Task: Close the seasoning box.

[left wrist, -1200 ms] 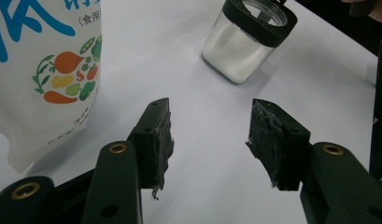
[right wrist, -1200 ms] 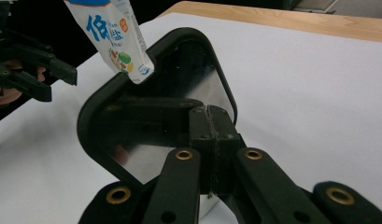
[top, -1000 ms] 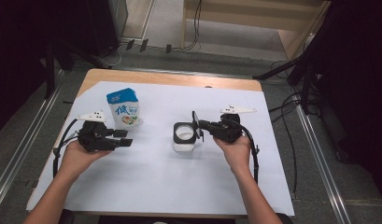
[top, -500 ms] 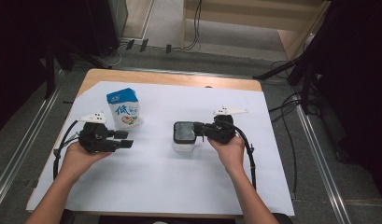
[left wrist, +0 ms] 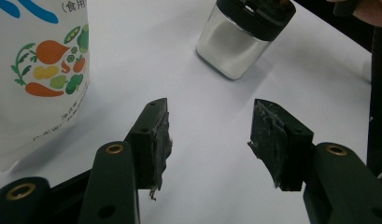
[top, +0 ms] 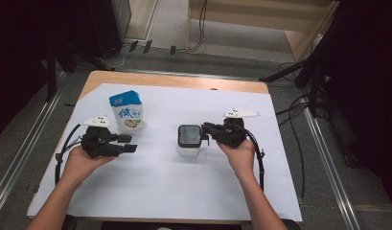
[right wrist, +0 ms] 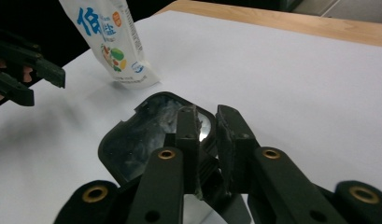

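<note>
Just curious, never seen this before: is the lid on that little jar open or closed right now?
Closed, it seems: in the high view the dark lid lies flat over the jar, with the right tongs at its edge.

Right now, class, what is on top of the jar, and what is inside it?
A black lid sits on the jar, gripped at its edge by the right gripper. Inside, white powder shows through the clear wall; the lid hides its top.

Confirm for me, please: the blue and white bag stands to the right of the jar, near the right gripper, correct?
Not quite. The high view shows the bag standing to the left of the jar, near the left gripper; it is the right gripper that sits at the jar's lid.
</note>
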Motion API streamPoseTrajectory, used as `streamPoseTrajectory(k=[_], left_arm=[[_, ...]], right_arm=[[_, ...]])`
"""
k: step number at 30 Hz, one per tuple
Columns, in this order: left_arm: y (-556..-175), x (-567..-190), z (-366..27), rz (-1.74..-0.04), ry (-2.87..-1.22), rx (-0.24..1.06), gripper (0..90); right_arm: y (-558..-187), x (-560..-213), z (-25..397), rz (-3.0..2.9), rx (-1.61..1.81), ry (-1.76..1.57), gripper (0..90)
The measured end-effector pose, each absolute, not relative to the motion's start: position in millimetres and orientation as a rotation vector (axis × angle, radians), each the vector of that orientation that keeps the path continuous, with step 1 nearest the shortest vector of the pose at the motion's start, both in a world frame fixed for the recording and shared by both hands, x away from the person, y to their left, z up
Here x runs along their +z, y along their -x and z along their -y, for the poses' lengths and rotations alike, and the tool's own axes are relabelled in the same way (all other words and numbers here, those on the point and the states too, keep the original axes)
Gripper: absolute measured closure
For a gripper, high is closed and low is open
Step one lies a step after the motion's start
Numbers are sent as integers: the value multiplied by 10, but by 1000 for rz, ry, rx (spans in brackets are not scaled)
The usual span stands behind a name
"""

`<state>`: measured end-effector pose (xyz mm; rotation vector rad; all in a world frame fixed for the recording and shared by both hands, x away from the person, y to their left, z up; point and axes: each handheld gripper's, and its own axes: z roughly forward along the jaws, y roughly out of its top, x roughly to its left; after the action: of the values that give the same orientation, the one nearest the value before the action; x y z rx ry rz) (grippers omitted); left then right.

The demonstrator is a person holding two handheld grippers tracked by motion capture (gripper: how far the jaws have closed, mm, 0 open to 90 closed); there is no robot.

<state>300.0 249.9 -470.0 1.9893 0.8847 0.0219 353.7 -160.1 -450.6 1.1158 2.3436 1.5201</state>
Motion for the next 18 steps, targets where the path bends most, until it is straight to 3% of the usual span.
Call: streamPoseTrajectory(k=[18], left_arm=[[-3045, -4745, -2454, -876, -2004, 14, 461]], right_arm=[[-3511, -4531, 1990, -2219, 1483, -1177, 680]])
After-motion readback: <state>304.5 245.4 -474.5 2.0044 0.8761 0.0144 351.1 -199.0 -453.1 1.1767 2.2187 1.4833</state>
